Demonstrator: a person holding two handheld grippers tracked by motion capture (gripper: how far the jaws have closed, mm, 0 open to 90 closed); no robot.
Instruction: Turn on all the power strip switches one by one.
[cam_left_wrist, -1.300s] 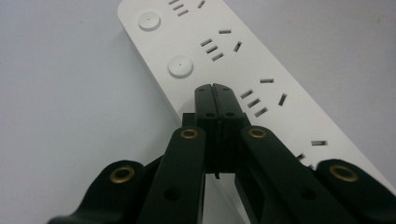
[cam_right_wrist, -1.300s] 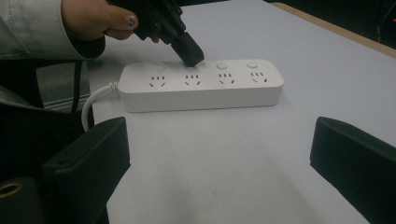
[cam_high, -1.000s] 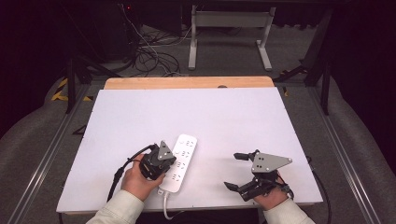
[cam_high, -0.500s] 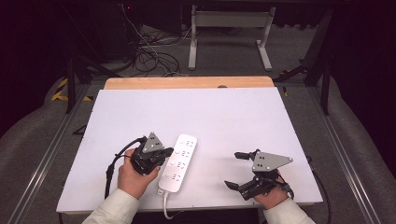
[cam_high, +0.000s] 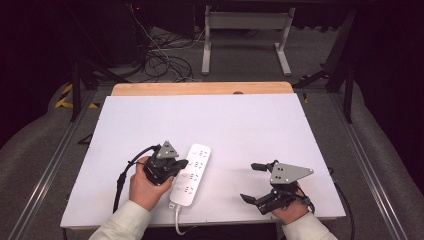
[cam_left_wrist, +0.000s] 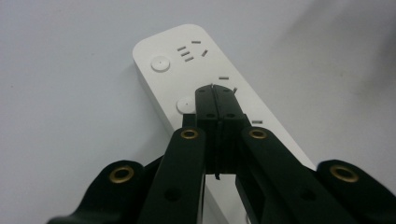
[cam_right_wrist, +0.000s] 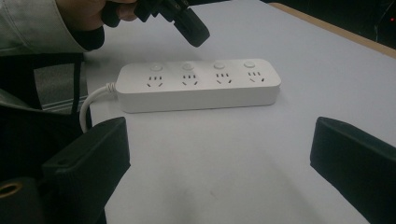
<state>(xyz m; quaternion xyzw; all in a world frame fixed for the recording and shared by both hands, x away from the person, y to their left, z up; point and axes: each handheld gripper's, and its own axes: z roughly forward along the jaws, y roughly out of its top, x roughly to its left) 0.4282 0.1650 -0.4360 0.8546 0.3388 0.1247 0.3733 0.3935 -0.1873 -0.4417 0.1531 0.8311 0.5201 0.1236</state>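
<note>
A white power strip (cam_high: 191, 174) with round buttons and several sockets lies near the front left of the white table (cam_high: 225, 125). My left gripper (cam_high: 183, 163) is shut, and its tip hangs over the strip's left side. In the left gripper view the closed jaws (cam_left_wrist: 215, 91) point at the strip (cam_left_wrist: 173, 56) beside its second button. To the right of the strip my right gripper (cam_high: 250, 182) stands open and empty just above the table. The right gripper view looks between its wide jaws (cam_right_wrist: 219, 158) at the strip (cam_right_wrist: 198, 88). The left gripper's tip (cam_right_wrist: 189, 25) hovers above it.
The strip's white cord (cam_high: 176, 222) runs off the table's front edge. A wooden strip (cam_high: 200, 88) borders the far edge. Beyond it are floor cables (cam_high: 160, 60) and a metal stand (cam_high: 245, 35). Bare table surface spreads across the middle and back.
My left gripper has shifted a little to the left and farther up the table, staying shut beside the strip. The right gripper and the strip have not moved.
</note>
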